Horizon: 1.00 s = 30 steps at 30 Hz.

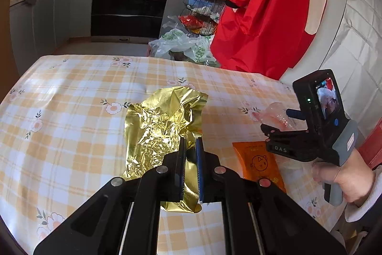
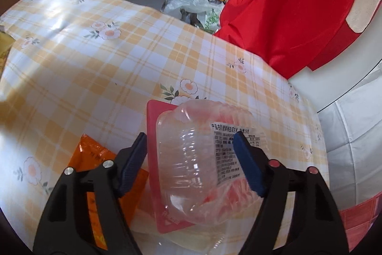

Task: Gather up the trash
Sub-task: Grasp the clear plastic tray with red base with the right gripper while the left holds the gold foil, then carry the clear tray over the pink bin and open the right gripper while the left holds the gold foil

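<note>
My left gripper (image 1: pixel 191 147) is shut on a crumpled gold foil wrapper (image 1: pixel 164 126), which it pinches at the near edge above the checked tablecloth (image 1: pixel 71 111). My right gripper (image 2: pixel 189 142) straddles a clear plastic container (image 2: pixel 198 159) with a printed label, which lies on a pink card (image 2: pixel 152 126). The left blue pad sits at the pink edge and the right pad presses the labelled side. An orange packet (image 2: pixel 95 154) lies flat just left of that gripper. In the left wrist view the right gripper (image 1: pixel 281 122) is at the table's right edge, the orange packet (image 1: pixel 257 164) in front of it.
A red cloth (image 1: pixel 269 16) hangs at the table's far right corner. Beyond the far edge, plastic bags (image 1: pixel 183 44) lie on the floor beside a wire rack of packets (image 1: pixel 205 8). Kitchen cabinets and an oven line the back wall. A hand and sleeve (image 1: pixel 353 185) hold the right gripper.
</note>
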Each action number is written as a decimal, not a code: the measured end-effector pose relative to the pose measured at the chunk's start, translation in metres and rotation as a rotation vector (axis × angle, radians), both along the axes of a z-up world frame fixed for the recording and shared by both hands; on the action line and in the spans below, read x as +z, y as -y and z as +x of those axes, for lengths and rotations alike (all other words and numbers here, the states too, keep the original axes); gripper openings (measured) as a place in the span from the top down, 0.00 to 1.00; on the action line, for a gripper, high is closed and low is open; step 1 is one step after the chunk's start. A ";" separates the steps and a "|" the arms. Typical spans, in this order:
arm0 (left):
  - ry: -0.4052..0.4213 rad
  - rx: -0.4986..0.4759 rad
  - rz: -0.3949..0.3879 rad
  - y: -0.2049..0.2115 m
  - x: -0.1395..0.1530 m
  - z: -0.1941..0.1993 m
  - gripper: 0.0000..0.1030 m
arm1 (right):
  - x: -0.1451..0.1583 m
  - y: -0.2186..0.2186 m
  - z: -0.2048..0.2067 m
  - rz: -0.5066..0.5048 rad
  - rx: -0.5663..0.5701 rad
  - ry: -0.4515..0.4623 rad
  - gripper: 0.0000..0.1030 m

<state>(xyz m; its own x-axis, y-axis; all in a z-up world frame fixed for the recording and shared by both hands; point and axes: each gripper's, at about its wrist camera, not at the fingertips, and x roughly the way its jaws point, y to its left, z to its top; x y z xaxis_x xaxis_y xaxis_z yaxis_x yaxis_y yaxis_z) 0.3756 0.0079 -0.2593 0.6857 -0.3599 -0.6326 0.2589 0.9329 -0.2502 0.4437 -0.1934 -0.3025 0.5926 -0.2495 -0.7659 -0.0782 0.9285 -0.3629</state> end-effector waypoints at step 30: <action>0.079 -0.031 -0.027 0.011 0.057 -0.102 0.98 | 0.114 0.064 -0.162 0.514 0.054 0.237 0.42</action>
